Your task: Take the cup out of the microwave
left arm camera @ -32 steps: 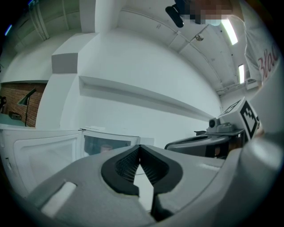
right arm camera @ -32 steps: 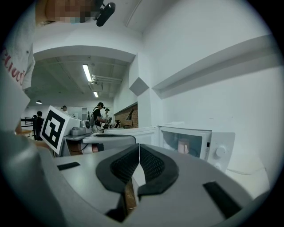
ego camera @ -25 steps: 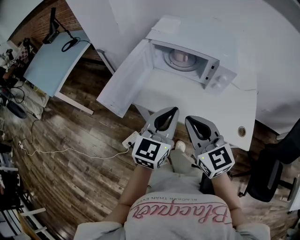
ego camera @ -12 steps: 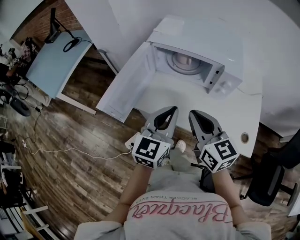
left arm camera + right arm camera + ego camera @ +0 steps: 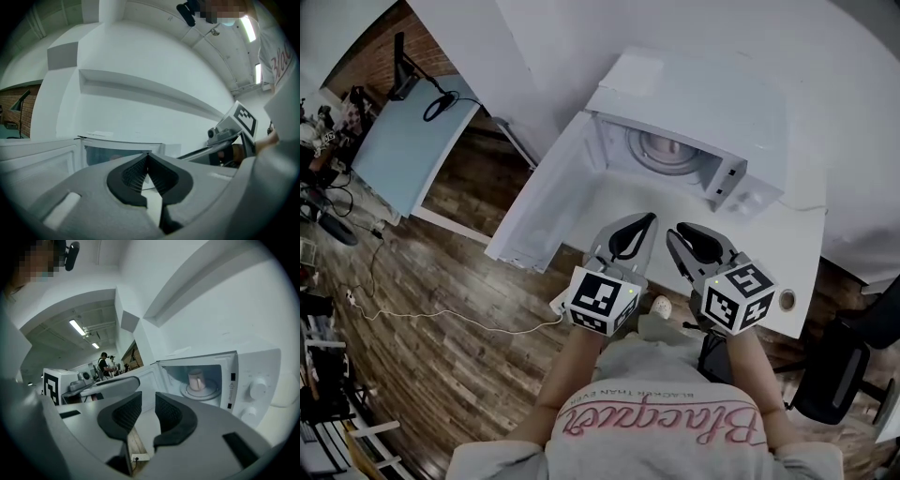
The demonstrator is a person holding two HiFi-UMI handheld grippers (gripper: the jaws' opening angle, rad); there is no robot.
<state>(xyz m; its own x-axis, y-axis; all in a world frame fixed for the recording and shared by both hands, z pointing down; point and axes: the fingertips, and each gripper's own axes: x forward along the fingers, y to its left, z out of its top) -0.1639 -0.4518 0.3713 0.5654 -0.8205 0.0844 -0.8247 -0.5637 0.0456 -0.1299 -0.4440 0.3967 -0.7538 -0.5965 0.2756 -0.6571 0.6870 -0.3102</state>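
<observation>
Head view | microwave [image 5: 703,94] door [image 5: 546,202] open past table [image 5: 773,258] edge | cup [image 5: 660,144] inside

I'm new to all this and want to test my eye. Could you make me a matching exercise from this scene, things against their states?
1 cup
2 microwave door
3 left gripper
4 right gripper

a swung open
b jaws together
c standing inside the microwave
d jaws apart, empty

Pairs: 1c, 2a, 3b, 4d. The right gripper's jaws have just been opening, with nothing between them.

Pink cup [image 5: 196,379] upright inside open microwave [image 5: 255,391]
</observation>
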